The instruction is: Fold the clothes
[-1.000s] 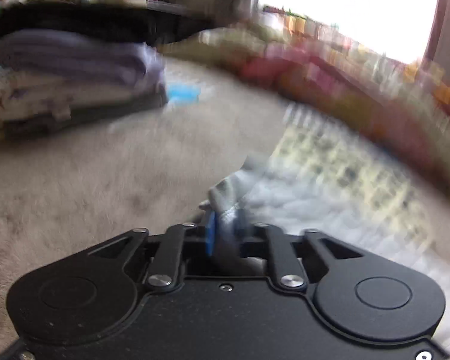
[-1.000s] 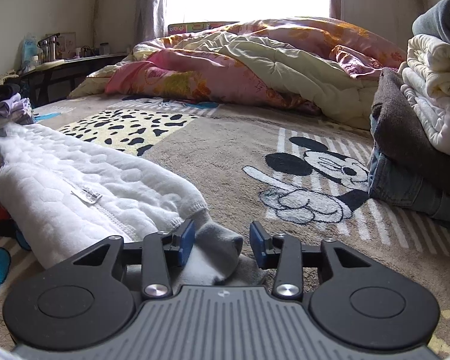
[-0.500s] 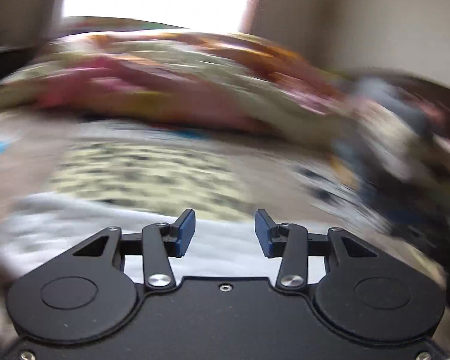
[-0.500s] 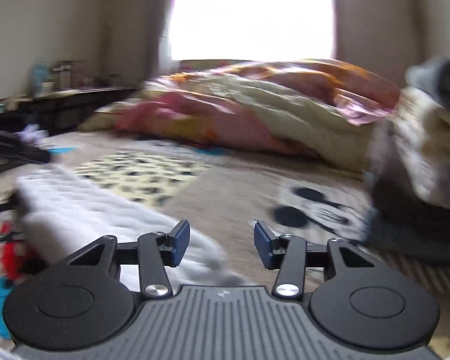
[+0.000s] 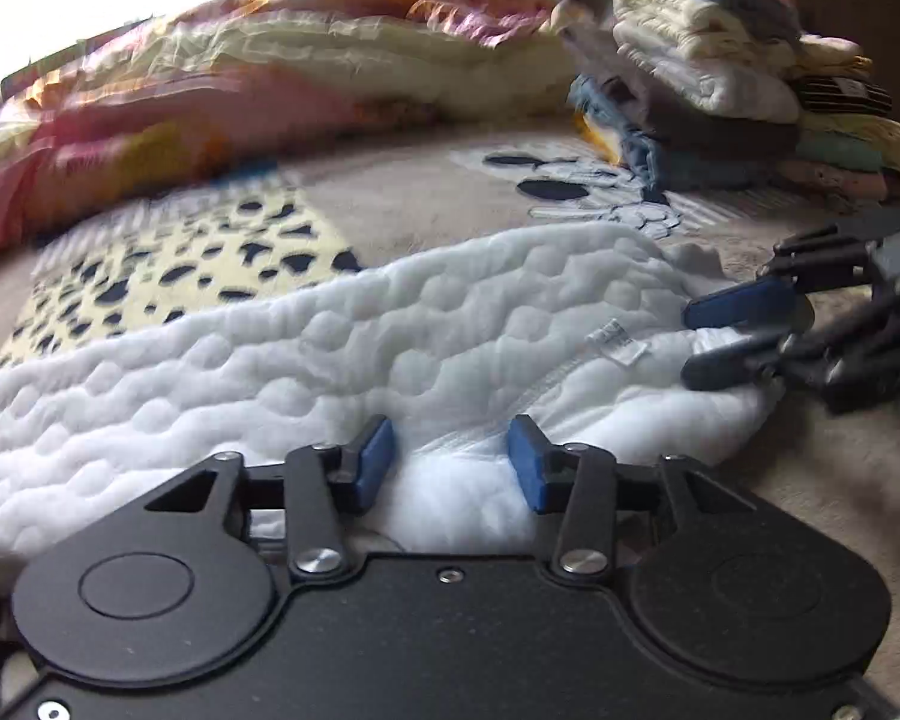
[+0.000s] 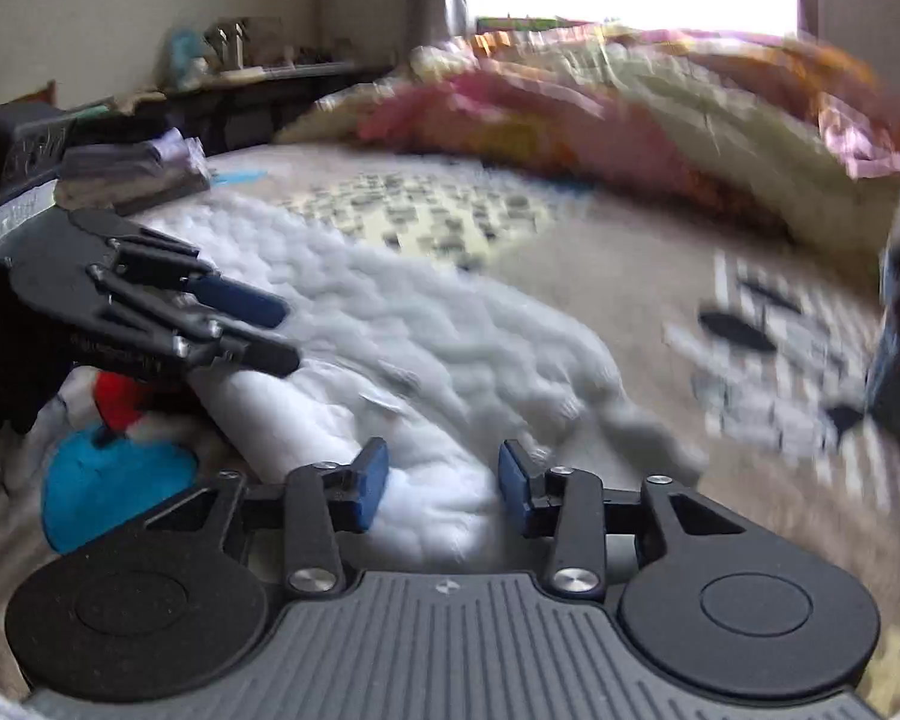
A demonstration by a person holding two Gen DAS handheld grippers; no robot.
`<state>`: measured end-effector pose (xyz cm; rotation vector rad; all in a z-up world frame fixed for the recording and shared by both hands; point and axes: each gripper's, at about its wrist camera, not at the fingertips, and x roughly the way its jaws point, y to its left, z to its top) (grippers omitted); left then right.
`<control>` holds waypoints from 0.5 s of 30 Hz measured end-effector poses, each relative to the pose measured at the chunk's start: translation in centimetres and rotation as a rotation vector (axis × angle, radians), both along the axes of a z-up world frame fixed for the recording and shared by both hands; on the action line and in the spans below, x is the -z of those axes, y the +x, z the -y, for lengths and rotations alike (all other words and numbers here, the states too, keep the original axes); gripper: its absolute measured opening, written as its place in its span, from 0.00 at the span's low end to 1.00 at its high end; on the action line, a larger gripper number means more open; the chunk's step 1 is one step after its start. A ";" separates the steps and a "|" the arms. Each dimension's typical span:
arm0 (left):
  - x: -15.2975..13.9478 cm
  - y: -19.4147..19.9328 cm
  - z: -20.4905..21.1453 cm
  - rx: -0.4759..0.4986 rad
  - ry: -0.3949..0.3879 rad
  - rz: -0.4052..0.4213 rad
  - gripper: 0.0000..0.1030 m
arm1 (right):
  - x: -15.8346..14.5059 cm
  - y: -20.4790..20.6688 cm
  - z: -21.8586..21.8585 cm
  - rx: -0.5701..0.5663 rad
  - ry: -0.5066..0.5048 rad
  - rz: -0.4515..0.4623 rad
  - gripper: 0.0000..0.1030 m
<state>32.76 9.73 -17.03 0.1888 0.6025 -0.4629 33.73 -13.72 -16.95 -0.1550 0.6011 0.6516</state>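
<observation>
On the bed: I hover over the garment (image 5: 342, 348).
Left gripper (image 5: 450, 459): parted, empty, ready to pinch its edge.
Right gripper (image 6: 441, 483): parted, empty, alongside.

Black gripper (image 5: 450, 462), blue-padded fingers (image 5: 373, 456), silver screws.

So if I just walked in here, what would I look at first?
Probably the puffy white garment stretched across the cartoon blanket, with both grippers at its near edge, the left gripper and the right gripper, jaws open and gripping nothing. Next, the tall stack of folded clothes at the far right, and the rumpled pink and yellow quilt under the bright window.
</observation>
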 end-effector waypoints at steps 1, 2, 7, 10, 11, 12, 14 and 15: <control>-0.6 0.1 -0.2 -0.007 -0.017 -0.008 0.42 | -0.2 -0.1 0.4 0.015 0.007 -0.006 0.40; -1.1 0.1 -0.5 -0.014 -0.049 0.007 0.42 | -0.5 -0.3 0.8 0.033 0.014 -0.009 0.42; -1.1 0.5 -0.7 -0.039 -0.091 0.043 0.42 | -0.8 -1.2 5.7 0.217 0.168 -0.025 0.49; -1.1 0.5 -0.5 -0.038 -0.088 0.025 0.42 | -0.3 0.2 8.7 0.289 0.291 -0.061 0.51; -1.1 0.6 -0.5 -0.037 -0.088 0.016 0.42 | -0.1 1.3 9.2 0.294 0.329 -0.070 0.51; -1.1 0.5 -0.7 -0.034 -0.087 0.014 0.42 | 0.0 2.2 9.4 0.298 0.348 -0.069 0.51; -0.9 0.5 -0.6 -0.029 -0.085 0.009 0.42 | 0.1 4.0 9.2 0.270 0.382 -0.064 0.51; -0.9 0.5 -0.6 -0.027 -0.086 0.007 0.42 | 0.5 4.5 9.2 0.255 0.392 -0.080 0.51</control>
